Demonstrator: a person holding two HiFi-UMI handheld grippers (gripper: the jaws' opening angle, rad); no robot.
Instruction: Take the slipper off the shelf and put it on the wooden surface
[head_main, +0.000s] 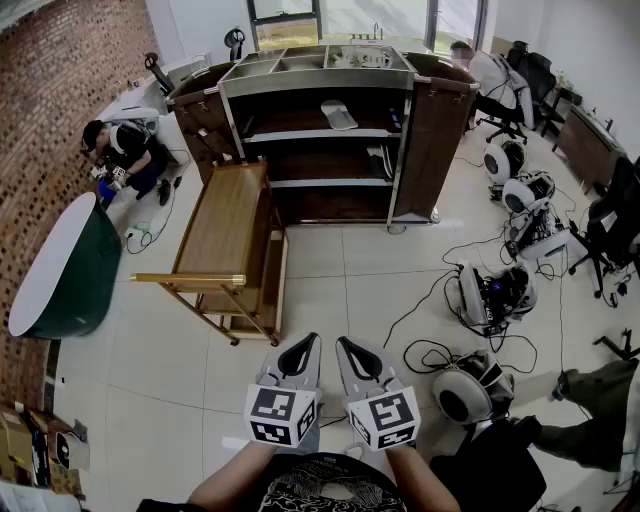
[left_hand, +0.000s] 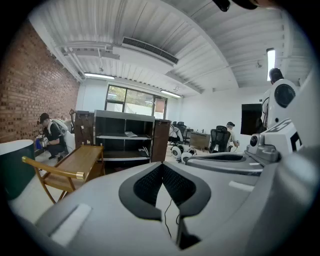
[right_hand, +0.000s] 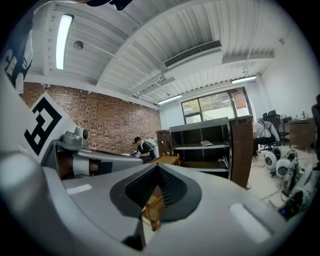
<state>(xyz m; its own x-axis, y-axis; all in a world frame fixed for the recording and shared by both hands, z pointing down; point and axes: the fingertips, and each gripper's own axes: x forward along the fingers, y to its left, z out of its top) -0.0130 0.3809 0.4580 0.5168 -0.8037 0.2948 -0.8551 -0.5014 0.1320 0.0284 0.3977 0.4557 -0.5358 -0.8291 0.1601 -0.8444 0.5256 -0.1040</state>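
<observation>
Standing well back from the shelf unit (head_main: 404, 120): left gripper (head_main: 303, 345) and right gripper (head_main: 351, 348) both closed, empty. Slipper (head_main: 338, 114) on its upper shelf. Likely risks: closed jaws shoving it deeper; clipping the wooden table (head_main: 222, 215) left of the shelf unit.

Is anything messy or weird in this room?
Yes, a bit: black cables sprawl in loose loops over the floor on the right, around the round white machines. The slipper lies flat on its shelf; nothing looks spilled.
</observation>
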